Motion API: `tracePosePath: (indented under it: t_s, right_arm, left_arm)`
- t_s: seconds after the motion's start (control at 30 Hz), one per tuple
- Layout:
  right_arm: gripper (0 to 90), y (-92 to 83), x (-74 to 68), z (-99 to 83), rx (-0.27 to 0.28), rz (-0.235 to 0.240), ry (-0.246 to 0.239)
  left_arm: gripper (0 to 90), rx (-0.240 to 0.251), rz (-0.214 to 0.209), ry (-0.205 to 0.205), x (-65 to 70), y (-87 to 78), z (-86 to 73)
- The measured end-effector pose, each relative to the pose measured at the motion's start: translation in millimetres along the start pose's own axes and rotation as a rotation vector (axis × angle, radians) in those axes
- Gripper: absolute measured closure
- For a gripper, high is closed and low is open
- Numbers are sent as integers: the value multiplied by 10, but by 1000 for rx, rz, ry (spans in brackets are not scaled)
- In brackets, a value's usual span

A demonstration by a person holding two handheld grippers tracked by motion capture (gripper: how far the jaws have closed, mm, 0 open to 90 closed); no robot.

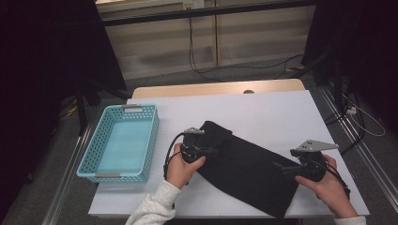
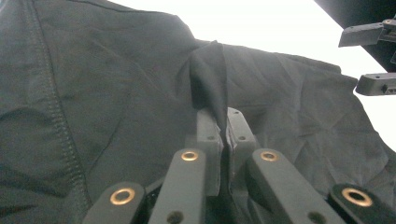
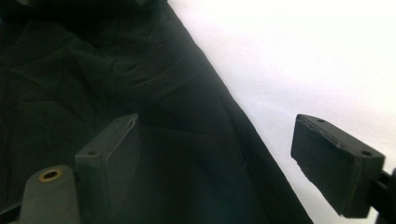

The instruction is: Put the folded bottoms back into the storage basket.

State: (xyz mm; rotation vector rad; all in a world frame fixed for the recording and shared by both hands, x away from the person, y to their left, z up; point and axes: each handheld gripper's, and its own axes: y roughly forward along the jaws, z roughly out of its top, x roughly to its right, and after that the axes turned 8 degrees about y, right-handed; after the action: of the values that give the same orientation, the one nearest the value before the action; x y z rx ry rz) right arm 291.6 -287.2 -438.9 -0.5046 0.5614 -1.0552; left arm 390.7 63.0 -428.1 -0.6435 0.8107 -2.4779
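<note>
A black cloth lies spread slantwise across the white table. My left gripper is at the cloth's upper left part. In the left gripper view, that gripper is shut on a pinched-up fold of the cloth. My right gripper hovers at the cloth's right edge, held level. In the right gripper view its jaws stand wide open, one fingertip over the cloth and the other over bare table. The right gripper also appears at the upper right of the left gripper view.
A light blue perforated basket stands empty at the table's left edge. Bare white table lies beyond the cloth towards the far side. Cables run across the floor behind the table.
</note>
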Motion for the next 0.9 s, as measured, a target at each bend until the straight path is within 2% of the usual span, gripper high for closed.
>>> tracePosePath:
  t_s: [0.53, 0.9]
  right_arm:
    - [155, 7, -38, -1, -4, 3, -7]
    - [155, 44, 14, -22, -15, 5, 6]
  left_arm:
    - [867, -2, -10, 7, 48, 34, 1]
    - [866, -3, -36, -19, 5, 42, -25]
